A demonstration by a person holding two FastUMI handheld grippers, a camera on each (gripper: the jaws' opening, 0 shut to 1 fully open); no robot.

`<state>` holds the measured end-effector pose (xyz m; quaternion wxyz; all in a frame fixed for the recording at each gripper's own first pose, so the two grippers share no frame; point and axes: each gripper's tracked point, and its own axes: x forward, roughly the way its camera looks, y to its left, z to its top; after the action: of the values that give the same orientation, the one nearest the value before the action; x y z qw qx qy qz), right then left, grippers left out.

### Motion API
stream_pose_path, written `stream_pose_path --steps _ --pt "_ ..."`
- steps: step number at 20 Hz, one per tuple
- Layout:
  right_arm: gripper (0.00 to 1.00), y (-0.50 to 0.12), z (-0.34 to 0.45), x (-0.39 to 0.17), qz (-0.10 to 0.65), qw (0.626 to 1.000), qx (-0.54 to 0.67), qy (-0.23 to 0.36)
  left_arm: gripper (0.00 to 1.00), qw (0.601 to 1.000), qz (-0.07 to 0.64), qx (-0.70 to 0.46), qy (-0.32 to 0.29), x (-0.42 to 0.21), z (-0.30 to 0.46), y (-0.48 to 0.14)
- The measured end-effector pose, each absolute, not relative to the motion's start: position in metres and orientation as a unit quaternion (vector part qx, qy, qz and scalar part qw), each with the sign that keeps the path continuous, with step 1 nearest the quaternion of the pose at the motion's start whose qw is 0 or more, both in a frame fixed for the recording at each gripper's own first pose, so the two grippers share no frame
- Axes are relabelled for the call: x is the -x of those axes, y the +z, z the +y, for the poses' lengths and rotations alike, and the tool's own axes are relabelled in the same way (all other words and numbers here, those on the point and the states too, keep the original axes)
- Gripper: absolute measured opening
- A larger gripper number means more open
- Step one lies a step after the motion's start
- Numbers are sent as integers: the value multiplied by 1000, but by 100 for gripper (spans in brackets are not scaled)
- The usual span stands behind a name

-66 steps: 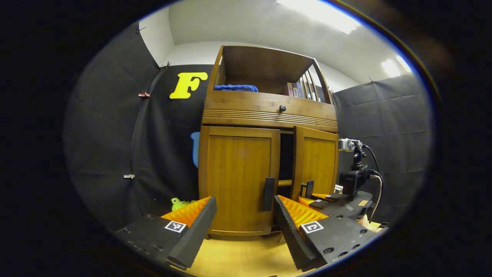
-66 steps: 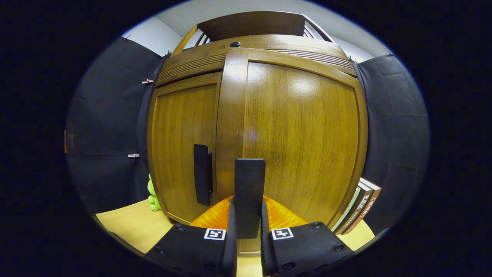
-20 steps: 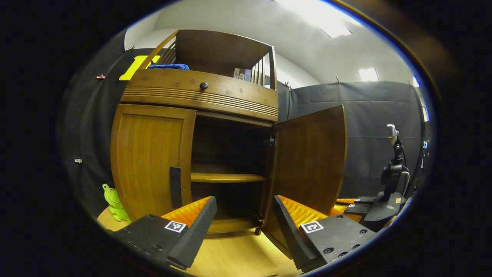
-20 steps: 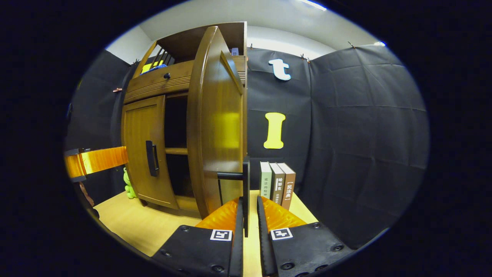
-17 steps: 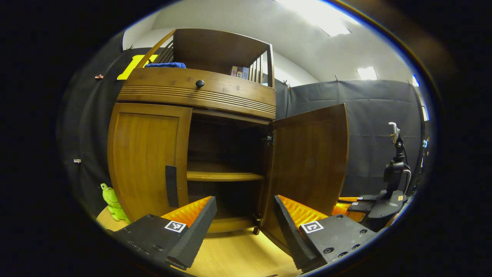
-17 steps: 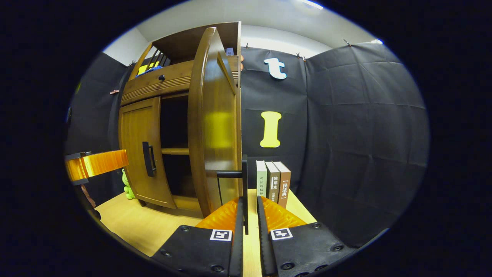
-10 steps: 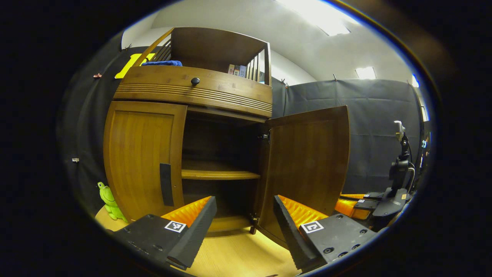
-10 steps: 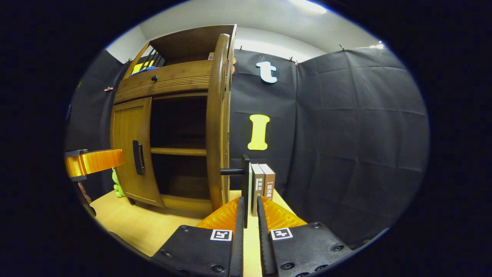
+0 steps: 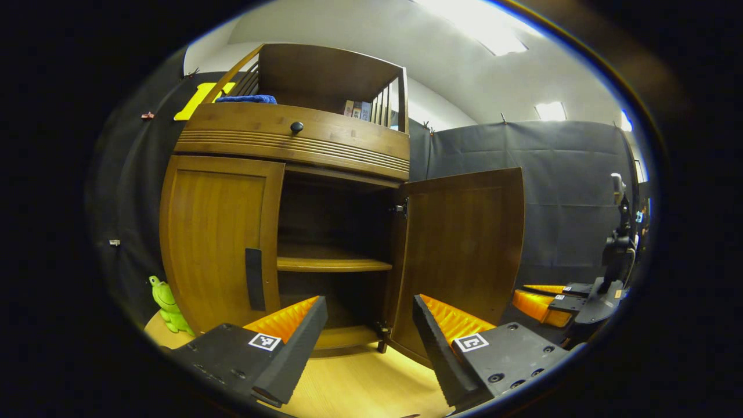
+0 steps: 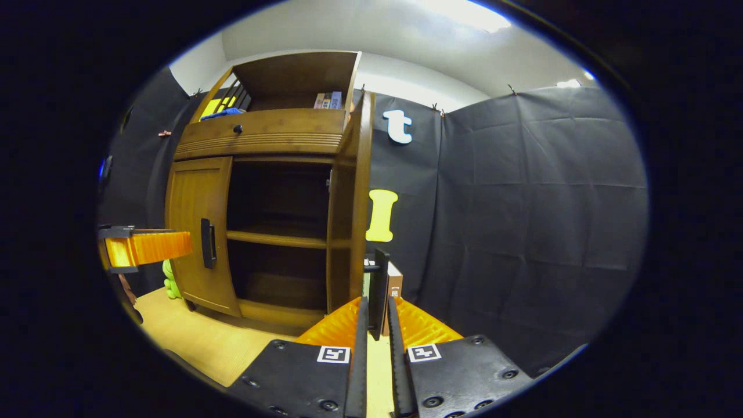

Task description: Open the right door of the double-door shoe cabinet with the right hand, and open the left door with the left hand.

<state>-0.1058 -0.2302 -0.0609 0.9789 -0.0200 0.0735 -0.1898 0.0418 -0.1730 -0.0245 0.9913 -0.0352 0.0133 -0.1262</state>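
Brown wood makes up the cabinet (image 9: 290,139), which stands on the table (image 9: 348,389) ahead of both tools. Its top shelf holds a blue cloth (image 9: 246,99) and some books (image 9: 357,109). Inside there is one shelf (image 9: 325,264) with nothing seen on it.

The right door (image 9: 458,255) is swung wide open. The left door (image 9: 215,238) is shut, and its handle (image 9: 253,278) stands upright.

The left tool (image 9: 368,342) is wide open and holds nothing. The left door is ahead and to its left. This view shows a green toy frog (image 9: 165,297) by the cabinet, and the right tool (image 9: 551,299) far off to the right.

In the right gripper view, the right tool (image 10: 374,348) is almost closed on the right door's handle (image 10: 380,284), which stands upright between its fingers. The door shows edge-on. A book (image 10: 395,287) stands just behind the handle. The left tool shows at the left edge.
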Motion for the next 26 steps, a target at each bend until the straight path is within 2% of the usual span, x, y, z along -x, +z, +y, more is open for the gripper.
stream_pose_path --steps 1,2,8,9,10,11,12,13,14,15,18,20,26 --pt "22 -54 -221 105 63 981 19 -184 88 992 14 33 -119 -40 -165 -24" --pt "13 -45 -210 104 51 983 18 -173 93 993 15 31 -111 -34 -153 -30" --pt "95 -29 -158 82 18 994 -7 -106 93 998 8 14 -67 -45 -110 -35" --pt "95 -24 -155 80 10 995 -8 -101 93 998 6 7 -59 -50 -102 -36" --pt "100 -21 -151 77 2 995 -9 -97 88 999 6 2 -54 -52 -92 -47" --pt "99 -20 -146 74 -3 996 -10 -93 93 999 8 -1 -50 -58 -87 -49" --pt "95 -18 -142 71 -9 996 -11 -88 93 999 8 -2 -47 -65 -83 -53" --pt "99 -16 -137 68 -14 996 -12 -83 93 999 7 0 -44 -70 -80 -54" --pt "98 -14 -132 65 -18 997 -12 -78 88 999 1 0 -40 -76 -76 -55" --pt "98 -14 -129 62 -21 997 -11 -73 93 999 -4 -2 -35 -83 -71 -55" --pt "95 -15 -119 51 -29 998 -8 -60 87 999 -25 -19 -7 -109 -56 -57" --pt "97 -19 -114 46 -27 998 -6 -50 90 999 -32 -26 5 -127 -50 -61" --pt "97 -45 -117 24 -9 999 4 -34 85 999 -38 -8 35 -180 -27 -80"
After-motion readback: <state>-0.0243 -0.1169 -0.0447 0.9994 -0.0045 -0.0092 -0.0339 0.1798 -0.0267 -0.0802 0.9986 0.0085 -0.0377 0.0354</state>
